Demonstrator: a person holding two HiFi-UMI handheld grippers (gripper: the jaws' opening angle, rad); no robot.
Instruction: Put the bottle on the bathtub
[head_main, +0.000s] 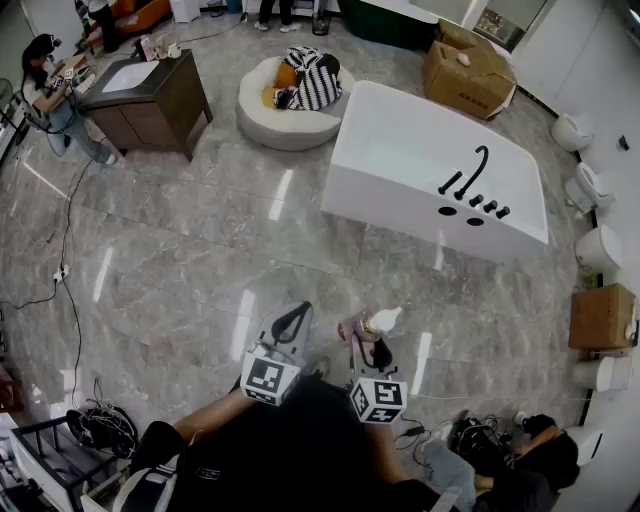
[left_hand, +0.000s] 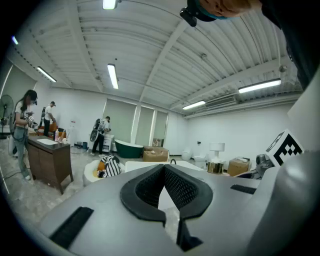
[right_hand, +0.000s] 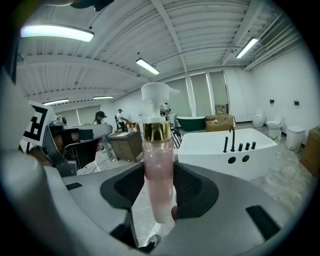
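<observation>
Bottle (right_hand: 158, 170) between right jaws, apparently gripped

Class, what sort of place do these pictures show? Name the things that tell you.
Most likely a bathroom-fittings showroom: a freestanding white bathtub sits mid-floor, toilets line one wall, and a dark vanity cabinet with a basin stands apart.

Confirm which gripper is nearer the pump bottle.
Right. The right gripper is clamped on the bottle, holding it upright; the left gripper is off to its left, apart from it, jaws shut on nothing.
</observation>
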